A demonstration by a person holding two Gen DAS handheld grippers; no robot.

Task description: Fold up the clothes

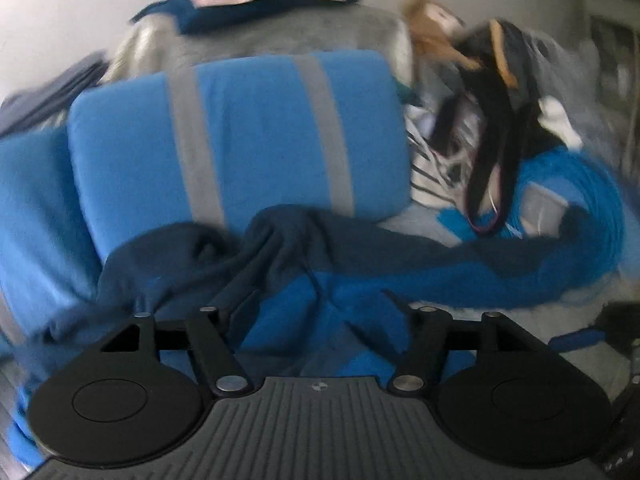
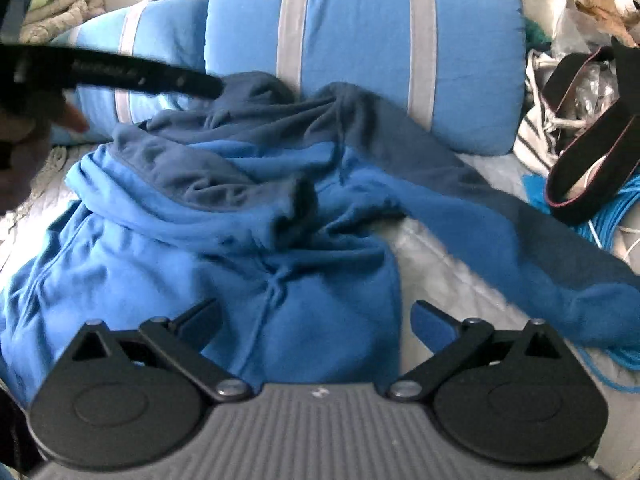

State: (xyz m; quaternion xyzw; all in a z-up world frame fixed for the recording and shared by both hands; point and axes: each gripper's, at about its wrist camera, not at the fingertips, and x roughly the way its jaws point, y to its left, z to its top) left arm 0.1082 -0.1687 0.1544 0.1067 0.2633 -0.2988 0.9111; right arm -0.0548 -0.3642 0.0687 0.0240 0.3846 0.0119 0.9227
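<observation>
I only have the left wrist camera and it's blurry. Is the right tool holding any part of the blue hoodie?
Observer: No. The right tool is open, with its fingers apart over the light-blue body of the hoodie, gripping nothing.
Operator: Where does my left tool sit on it?
Observer: In the right wrist view the left tool reaches in from the left. Its tip is at the navy hood, in front of the striped pillow. I cannot tell whether it grips.
Operator: Is a sleeve folded in yet?
Observer: Not this one. One sleeve lies stretched out to the right across the bed.
</observation>
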